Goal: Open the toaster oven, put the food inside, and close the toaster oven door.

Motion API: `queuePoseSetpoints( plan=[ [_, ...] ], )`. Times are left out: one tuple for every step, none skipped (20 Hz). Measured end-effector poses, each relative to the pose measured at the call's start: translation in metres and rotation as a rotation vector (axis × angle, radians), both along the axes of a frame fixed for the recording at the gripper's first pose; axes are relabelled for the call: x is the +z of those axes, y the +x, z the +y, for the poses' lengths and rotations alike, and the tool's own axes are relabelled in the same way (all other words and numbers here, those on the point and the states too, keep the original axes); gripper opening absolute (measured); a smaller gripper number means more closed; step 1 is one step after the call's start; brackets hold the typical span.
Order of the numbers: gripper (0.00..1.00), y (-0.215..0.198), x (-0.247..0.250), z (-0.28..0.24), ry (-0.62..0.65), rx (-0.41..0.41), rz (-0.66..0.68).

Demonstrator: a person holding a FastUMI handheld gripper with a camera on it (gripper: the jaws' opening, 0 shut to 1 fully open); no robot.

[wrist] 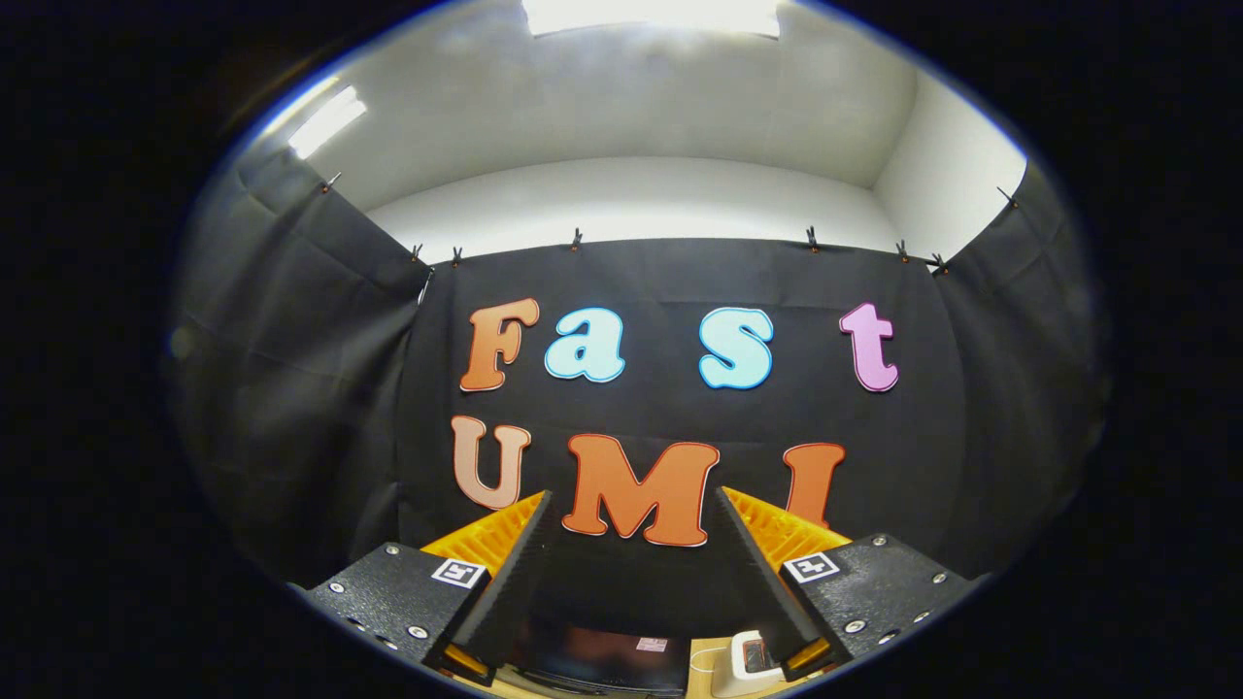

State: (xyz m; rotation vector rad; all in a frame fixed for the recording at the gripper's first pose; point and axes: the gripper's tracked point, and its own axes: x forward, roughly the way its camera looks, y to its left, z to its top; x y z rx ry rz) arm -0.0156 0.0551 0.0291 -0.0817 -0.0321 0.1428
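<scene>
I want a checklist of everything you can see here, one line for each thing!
Surface: a strip of light wooden tabletop shows low down between the fingers.
Job's things: a dark, glossy box-shaped thing, maybe the toaster oven, sits low between the fingers; too little of it shows to be sure. Food: nothing seen.
Clutter: a small white device stands on the table beside the dark thing.
Grippers: the gripper is open, fingers spread wide, holding nothing, pointing up at the wall.
Cables: a thin white cable runs to the white device.
Surroundings: black cloth wall clipped up by small clips, white wall above, ceiling light.
</scene>
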Motion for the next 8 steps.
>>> queuePoseSetpoints(
  plan=[
    [0.96, 0.0, -0.002, 0.0, -0.007, 0.002, 0.004],
    [0.96, 0.001, -0.003, 0.0, -0.013, 0.004, 0.01],
    [0.96, 0.002, -0.006, -0.001, -0.014, 0.004, 0.018],
    [0.96, 0.0, -0.009, -0.001, -0.015, 0.006, 0.026],
    [0.96, 0.0, -0.011, -0.003, -0.014, 0.006, 0.031],
    [0.96, 0.0, -0.012, -0.004, -0.015, 0.006, 0.033],
    [0.96, 0.0, -0.013, -0.006, -0.016, 0.004, 0.034],
    [0.96, 0.0, -0.013, -0.008, -0.016, 0.005, 0.034]
  ],
)
